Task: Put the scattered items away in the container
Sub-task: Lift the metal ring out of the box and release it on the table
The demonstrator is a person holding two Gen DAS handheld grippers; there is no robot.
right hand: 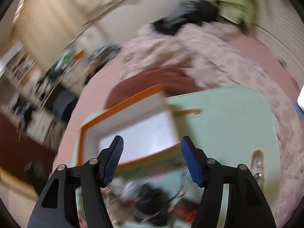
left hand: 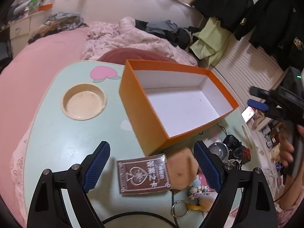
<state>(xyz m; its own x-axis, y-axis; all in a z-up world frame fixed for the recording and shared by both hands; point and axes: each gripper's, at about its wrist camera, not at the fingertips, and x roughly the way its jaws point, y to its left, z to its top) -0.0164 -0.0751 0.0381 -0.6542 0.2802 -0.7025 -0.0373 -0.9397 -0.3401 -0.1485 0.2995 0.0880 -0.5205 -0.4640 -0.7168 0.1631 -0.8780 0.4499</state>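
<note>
My left gripper hangs with its blue-padded jaws spread wide and gripping nothing, tilted down over the pale green lap table on the pink bed. Between the pads, but touched by neither, lie the flat brown card pack in clear wrap and, just beside it on the right, the small tan plush toy. The pack's long axis runs roughly away from me toward the box, so my pads stand on either side of its long edges. The open orange cardboard box with a white inside sits directly beyond these two, its near corner almost touching the pack, and it looks empty. More clutter, a metal key ring and a dark tangle of cords, lies lower right. My right gripper is also released, nothing between its pads; its view is smeared by motion, but it shows the box ahead and the dark clutter below. I judge my left hand nearer the pack, so a short drop and squeeze should take it.
</note>
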